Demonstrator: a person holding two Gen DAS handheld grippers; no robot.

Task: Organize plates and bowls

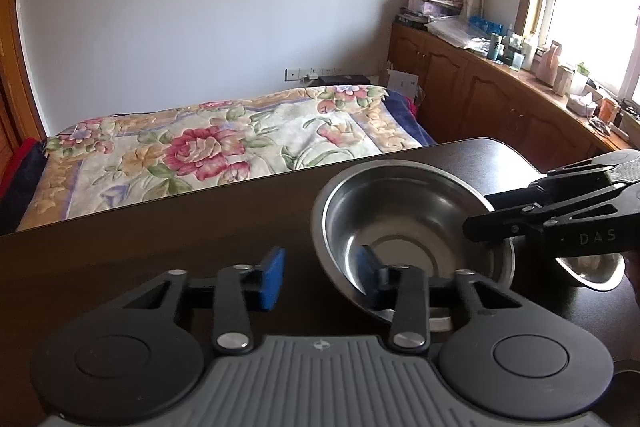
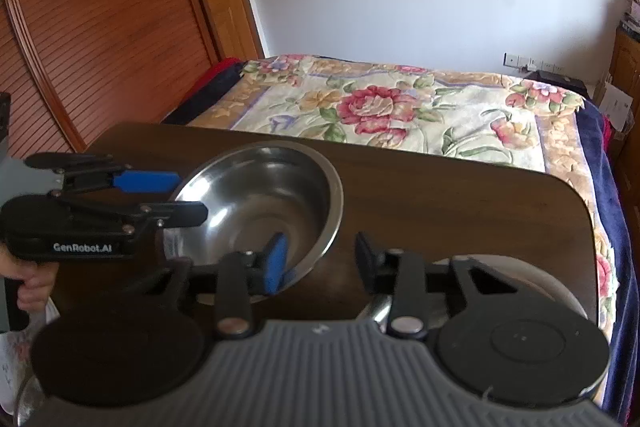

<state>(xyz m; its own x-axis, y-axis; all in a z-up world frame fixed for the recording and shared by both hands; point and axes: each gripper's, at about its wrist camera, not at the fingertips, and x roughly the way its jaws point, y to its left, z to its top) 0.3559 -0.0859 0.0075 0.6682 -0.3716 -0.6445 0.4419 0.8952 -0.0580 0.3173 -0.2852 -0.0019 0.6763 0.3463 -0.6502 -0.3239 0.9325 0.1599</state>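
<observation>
Sitting upright, mouth up — steel bowl (image 1: 404, 223); left tool (image 1: 320, 275) and right tool (image 2: 320, 259) straddle its rim, unclenched.

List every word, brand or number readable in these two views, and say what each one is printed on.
"GenRobot.AI": white print on the side of the left gripper, seen from the right wrist view.
"DAS": white letters on the side of the right gripper, seen from the left wrist view; the word runs out of frame.
Small emblem on each gripper's grey ribbed base: not legible.
Labels on the bottles and boxes on the cabinet top: too small to read.
</observation>
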